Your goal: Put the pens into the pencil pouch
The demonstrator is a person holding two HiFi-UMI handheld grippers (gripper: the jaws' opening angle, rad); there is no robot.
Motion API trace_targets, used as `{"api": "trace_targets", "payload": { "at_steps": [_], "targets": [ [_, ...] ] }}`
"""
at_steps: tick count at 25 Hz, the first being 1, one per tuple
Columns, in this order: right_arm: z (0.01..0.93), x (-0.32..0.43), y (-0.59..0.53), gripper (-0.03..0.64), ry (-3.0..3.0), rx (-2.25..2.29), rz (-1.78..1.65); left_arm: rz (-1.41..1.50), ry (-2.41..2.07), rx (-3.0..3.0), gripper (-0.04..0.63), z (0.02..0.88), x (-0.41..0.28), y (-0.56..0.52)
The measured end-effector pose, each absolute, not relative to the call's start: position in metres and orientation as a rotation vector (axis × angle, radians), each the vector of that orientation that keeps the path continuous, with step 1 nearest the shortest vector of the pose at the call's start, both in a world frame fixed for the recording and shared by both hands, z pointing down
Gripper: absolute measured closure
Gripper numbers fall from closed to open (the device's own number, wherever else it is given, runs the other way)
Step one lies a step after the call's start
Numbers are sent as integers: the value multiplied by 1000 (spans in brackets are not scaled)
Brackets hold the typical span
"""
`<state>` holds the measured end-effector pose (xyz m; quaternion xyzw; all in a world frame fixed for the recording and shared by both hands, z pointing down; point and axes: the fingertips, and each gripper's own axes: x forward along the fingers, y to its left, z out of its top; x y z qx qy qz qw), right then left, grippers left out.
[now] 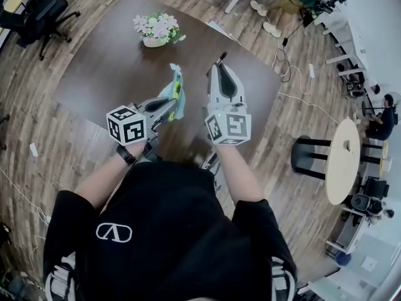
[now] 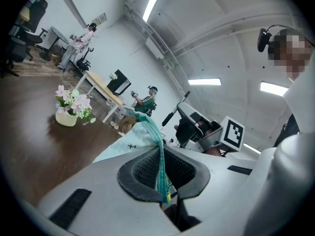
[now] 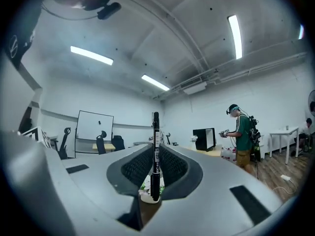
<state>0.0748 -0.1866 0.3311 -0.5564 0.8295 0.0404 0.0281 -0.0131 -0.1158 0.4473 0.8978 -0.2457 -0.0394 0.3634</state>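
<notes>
A pale blue pencil pouch (image 1: 177, 88) with a teal mesh side hangs above the dark wooden table (image 1: 100, 68). My left gripper (image 1: 170, 105) is shut on it. In the left gripper view the teal mesh (image 2: 158, 154) is pinched between the pads, and the pouch body (image 2: 129, 140) spreads beyond them. To its right, my right gripper (image 1: 220, 66) is raised and shut on a black pen (image 1: 221, 58). The right gripper view shows that pen (image 3: 156, 151) standing upright between the pads, its top poking above them. The right gripper (image 2: 196, 128) also appears in the left gripper view, close beside the pouch.
A white pot of pink flowers (image 1: 156, 30) stands at the table's far side. A black office chair (image 1: 44, 14) is at the far left, and a round white table (image 1: 343, 158) with stools is at the right. A person in green (image 3: 242, 134) stands across the room.
</notes>
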Motion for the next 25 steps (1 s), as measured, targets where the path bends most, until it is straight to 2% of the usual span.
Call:
{"api": "trace_targets", "payload": {
  "at_steps": [11, 25],
  "targets": [
    [329, 73, -161, 575, 2519, -1682, 153, -100, -641, 2320, 580, 441, -13, -123],
    [320, -6, -144, 575, 2640, -1406, 48, -119, -640, 2348, 580, 428, -16, -128]
  ]
}}
